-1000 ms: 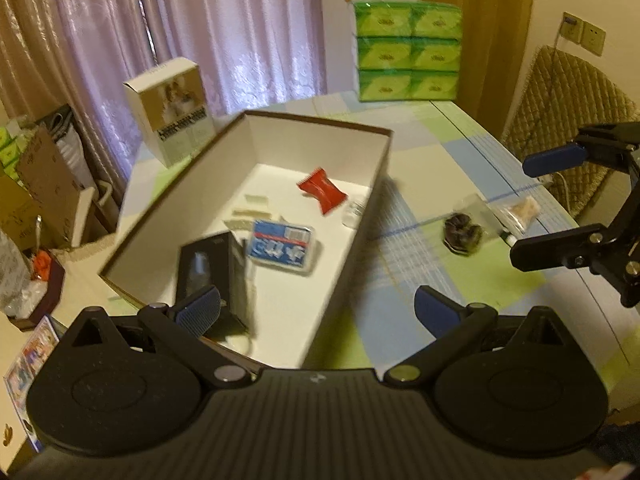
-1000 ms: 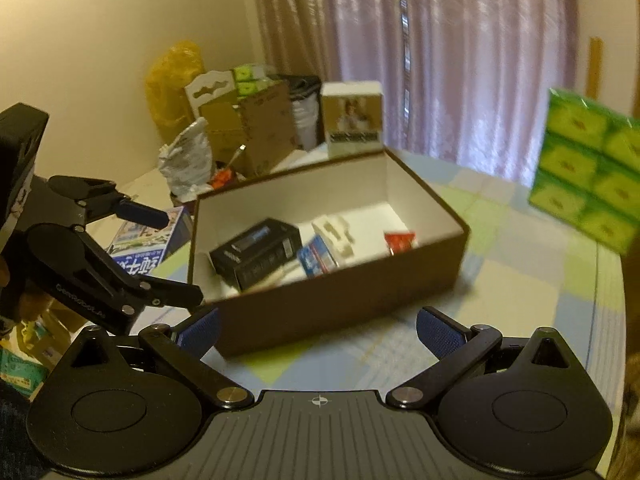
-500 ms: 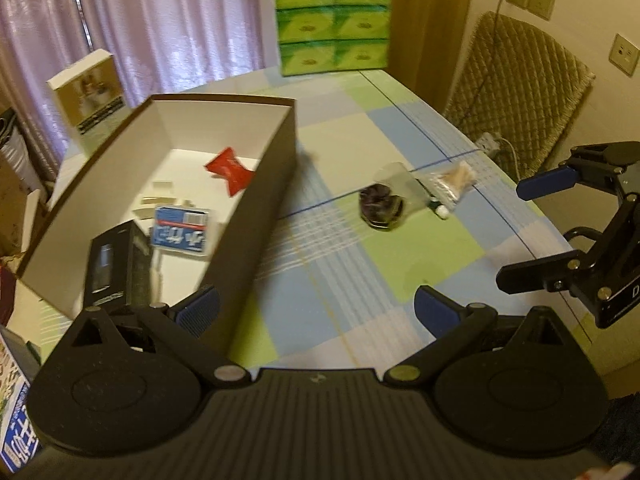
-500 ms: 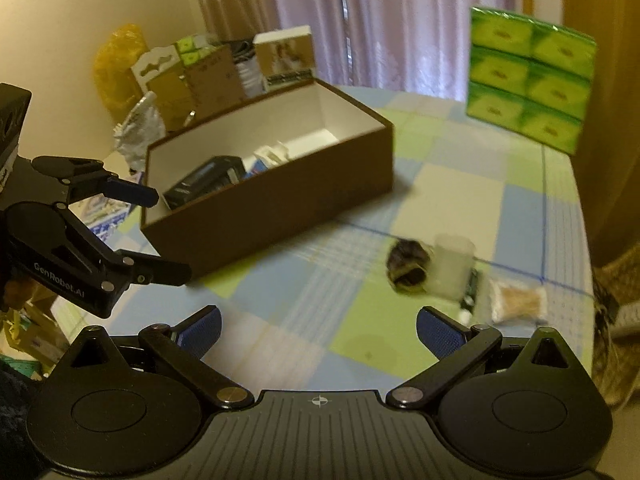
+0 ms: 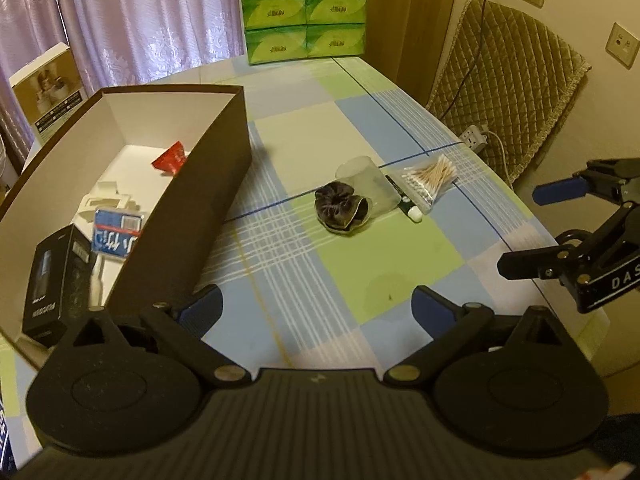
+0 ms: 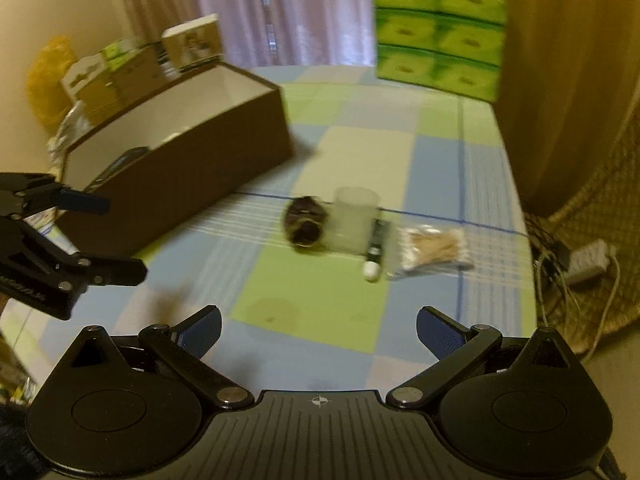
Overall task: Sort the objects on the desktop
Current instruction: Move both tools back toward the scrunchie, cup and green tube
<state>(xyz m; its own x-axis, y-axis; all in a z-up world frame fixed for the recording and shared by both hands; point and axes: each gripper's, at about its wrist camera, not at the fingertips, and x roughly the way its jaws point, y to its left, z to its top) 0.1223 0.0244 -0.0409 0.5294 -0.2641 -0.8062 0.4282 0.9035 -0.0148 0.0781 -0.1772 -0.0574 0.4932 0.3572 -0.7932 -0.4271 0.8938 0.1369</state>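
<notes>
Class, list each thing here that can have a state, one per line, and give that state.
Left tongs: open, empty.
Right tongs: open, empty.
Brown box: open, partly filled.
Clear cup: lying on its side.
Dark scrunchie: on the table, touching the cup.
Bag of cotton swabs: lying flat, outside the box.

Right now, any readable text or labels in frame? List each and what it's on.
"DAS", cut off at the frame edge: on the right gripper.
Blue packet in the brown box: large white characters, unreadable.
Black box: small sideways print, too blurred.
Green tissue packs: logos too small.
</notes>
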